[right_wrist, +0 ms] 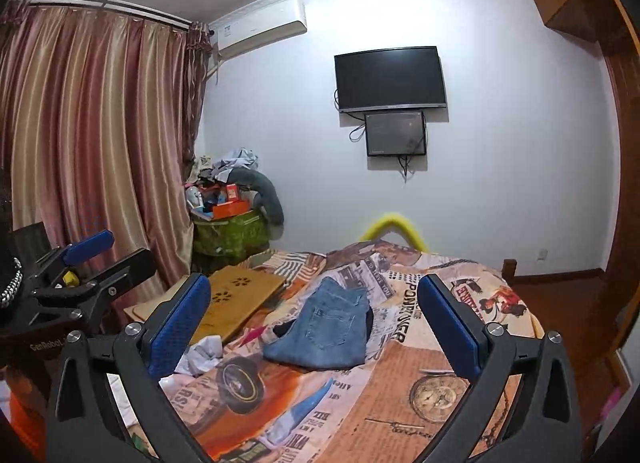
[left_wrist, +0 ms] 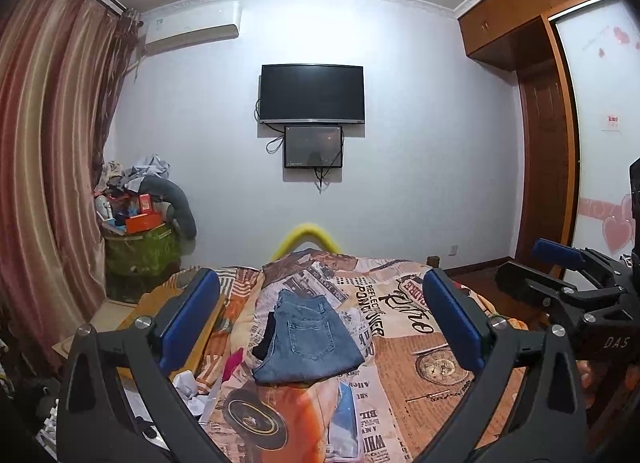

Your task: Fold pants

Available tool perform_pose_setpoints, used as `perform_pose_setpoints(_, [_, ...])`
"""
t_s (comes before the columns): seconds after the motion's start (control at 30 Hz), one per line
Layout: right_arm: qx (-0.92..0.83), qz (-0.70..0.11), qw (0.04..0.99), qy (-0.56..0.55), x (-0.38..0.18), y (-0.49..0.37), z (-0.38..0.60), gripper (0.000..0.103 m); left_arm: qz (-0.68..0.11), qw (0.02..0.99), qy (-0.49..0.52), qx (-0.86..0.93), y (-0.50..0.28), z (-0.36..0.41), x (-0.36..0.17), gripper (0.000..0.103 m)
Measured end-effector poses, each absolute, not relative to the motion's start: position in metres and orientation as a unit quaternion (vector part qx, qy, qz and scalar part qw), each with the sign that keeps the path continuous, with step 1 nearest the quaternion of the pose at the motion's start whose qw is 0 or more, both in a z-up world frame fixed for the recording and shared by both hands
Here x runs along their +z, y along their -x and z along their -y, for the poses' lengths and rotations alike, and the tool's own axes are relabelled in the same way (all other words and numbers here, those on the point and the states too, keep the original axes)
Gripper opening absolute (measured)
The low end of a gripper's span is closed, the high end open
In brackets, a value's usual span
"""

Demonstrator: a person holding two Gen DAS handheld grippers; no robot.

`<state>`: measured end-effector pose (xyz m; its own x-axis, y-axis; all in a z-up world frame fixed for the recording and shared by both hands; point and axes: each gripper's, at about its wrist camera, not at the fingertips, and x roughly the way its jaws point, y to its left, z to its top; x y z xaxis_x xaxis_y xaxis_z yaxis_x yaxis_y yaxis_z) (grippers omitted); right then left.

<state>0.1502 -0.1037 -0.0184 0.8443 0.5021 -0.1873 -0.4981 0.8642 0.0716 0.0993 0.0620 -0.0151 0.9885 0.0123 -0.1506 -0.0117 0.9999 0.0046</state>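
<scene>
Folded blue jeans (left_wrist: 310,337) lie flat on the patterned bedspread (left_wrist: 404,347), back pocket up, with a dark cloth edge showing under their left side. The right wrist view shows the same jeans (right_wrist: 326,329) on the bedspread (right_wrist: 404,383). My left gripper (left_wrist: 320,319) hangs above the bed, open wide, short of the jeans and holding nothing. My right gripper (right_wrist: 314,323) is likewise open and empty, held back from the jeans. Each gripper appears at the edge of the other's view.
A wooden lap desk (right_wrist: 236,299) rests at the bed's left side, with crumpled white cloth (right_wrist: 202,355) beside it. A heaped green bin (left_wrist: 140,247) stands by the curtain (left_wrist: 48,151). A yellow padded frame (left_wrist: 306,241) rises behind the bed. Wardrobe (left_wrist: 544,143) at right.
</scene>
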Motion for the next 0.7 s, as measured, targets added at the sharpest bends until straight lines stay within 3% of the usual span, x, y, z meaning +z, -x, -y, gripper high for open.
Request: perform_pose_setpoints(0.7, [0.258, -0.108, 0.96, -0.008, -0.0211, -0.146, 0.1049, 0.103, -0.083, 0.997, 0.005, -0.001, -0.1038, -0.0604, -0.019, 0.102])
